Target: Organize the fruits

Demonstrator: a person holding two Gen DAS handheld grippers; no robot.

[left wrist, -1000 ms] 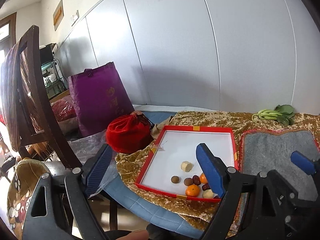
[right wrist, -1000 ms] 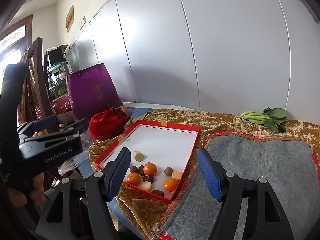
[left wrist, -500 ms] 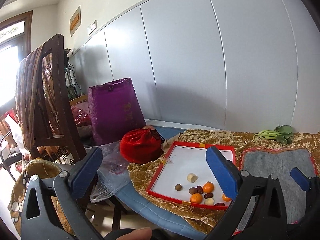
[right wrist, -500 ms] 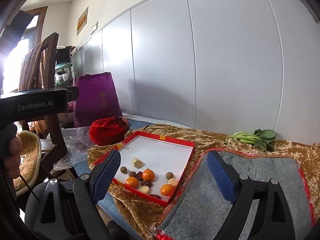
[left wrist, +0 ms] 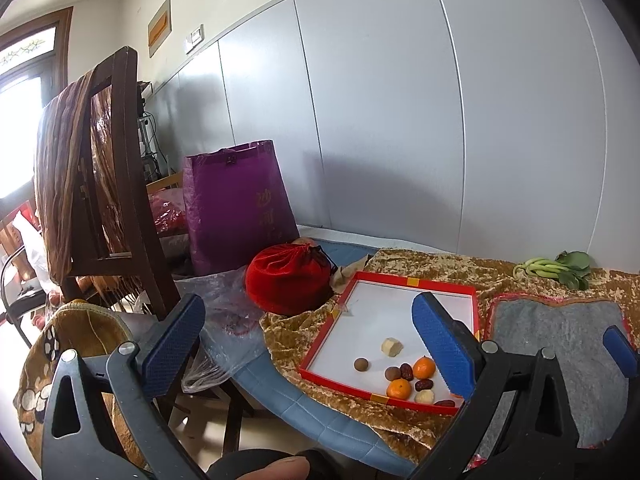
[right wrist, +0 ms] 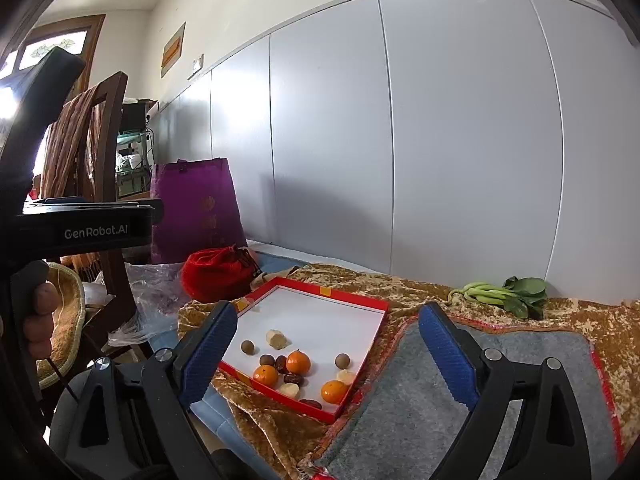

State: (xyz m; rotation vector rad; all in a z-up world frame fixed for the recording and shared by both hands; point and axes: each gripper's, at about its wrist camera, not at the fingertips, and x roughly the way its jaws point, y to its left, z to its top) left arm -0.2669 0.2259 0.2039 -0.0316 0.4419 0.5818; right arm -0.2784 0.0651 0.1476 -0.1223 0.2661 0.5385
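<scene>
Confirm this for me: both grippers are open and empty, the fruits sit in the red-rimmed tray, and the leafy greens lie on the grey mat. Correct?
Not quite. The leafy greens lie on the gold cloth beyond the grey mat, near the wall, as the right wrist view shows. The rest holds: left gripper and right gripper open and empty, fruits in the red-rimmed tray.

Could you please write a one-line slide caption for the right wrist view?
Open right gripper hovers before a red-rimmed white tray of small orange mandarins, beside a grey felt mat.
</scene>
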